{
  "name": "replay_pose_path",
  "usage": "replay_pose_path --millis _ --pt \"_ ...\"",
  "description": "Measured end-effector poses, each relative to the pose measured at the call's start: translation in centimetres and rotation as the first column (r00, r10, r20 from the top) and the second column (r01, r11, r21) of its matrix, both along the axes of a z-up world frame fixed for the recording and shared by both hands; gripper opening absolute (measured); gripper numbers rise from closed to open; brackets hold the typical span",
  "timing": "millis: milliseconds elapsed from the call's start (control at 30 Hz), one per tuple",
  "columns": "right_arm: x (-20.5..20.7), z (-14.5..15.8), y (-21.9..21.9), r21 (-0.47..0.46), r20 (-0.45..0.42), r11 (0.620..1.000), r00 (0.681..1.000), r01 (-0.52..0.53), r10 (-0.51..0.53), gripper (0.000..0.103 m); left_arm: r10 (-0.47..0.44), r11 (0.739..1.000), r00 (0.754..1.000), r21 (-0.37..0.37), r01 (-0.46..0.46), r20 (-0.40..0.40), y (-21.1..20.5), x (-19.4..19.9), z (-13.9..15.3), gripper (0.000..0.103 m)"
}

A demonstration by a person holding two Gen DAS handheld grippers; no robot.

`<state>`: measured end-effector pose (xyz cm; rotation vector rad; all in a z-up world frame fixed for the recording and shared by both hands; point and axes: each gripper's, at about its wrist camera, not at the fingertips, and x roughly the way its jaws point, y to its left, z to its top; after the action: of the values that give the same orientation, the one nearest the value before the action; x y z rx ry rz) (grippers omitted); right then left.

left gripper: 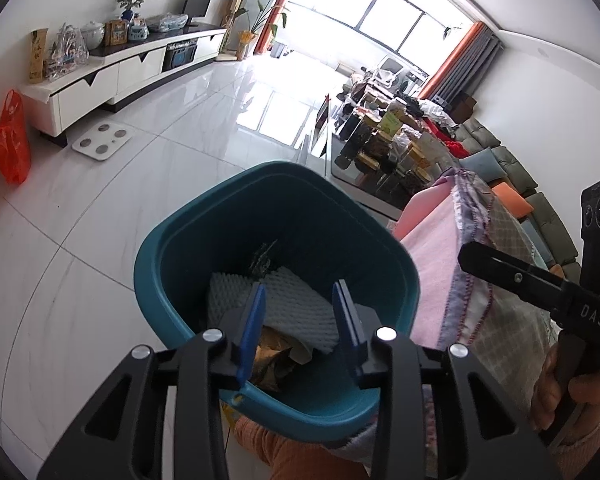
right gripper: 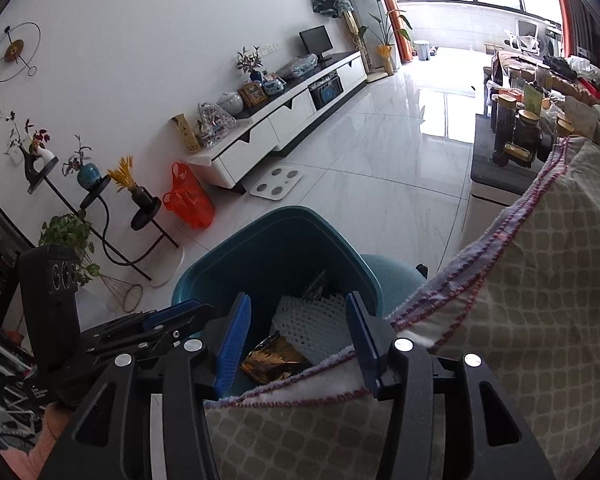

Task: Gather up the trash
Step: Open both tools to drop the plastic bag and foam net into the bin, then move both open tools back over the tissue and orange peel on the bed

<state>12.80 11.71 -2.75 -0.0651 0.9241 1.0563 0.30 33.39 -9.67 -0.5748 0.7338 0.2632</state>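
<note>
Teal bin [left gripper: 204, 240], white foam netting [left gripper: 300, 304], gold wrapper [right gripper: 274, 360]

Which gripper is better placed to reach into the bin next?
Left, probably. The left gripper hangs open directly over the teal bin, above the foam netting and gold wrapper. The right gripper, also open and empty, sits over the blanket edge beside it.
</note>
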Motion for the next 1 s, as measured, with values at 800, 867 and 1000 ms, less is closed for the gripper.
replay_pose_path --millis 800,867,1000 --pt "-2.6 3.2 -26.2 0.094 0.168 0.906 0.89 0.413 -0.423 0.051 -0.603 0.793 0.782 0.227 0.565 0.16 -22.8 6.3 6.8 0.052" --pt "-2.1 2.6 -28.7 0.088 0.154 0.875 0.861 0.476 -0.484 0.051 -0.649 0.757 0.747 0.221 0.615 0.144 -25.1 7.8 6.6 0.052" --pt "-1.4 2.0 -32.5 0.087 0.141 0.825 0.813 0.558 -0.565 0.053 -0.715 0.693 0.69 0.236 0.681 0.107 -29.2 10.1 6.5 0.054"
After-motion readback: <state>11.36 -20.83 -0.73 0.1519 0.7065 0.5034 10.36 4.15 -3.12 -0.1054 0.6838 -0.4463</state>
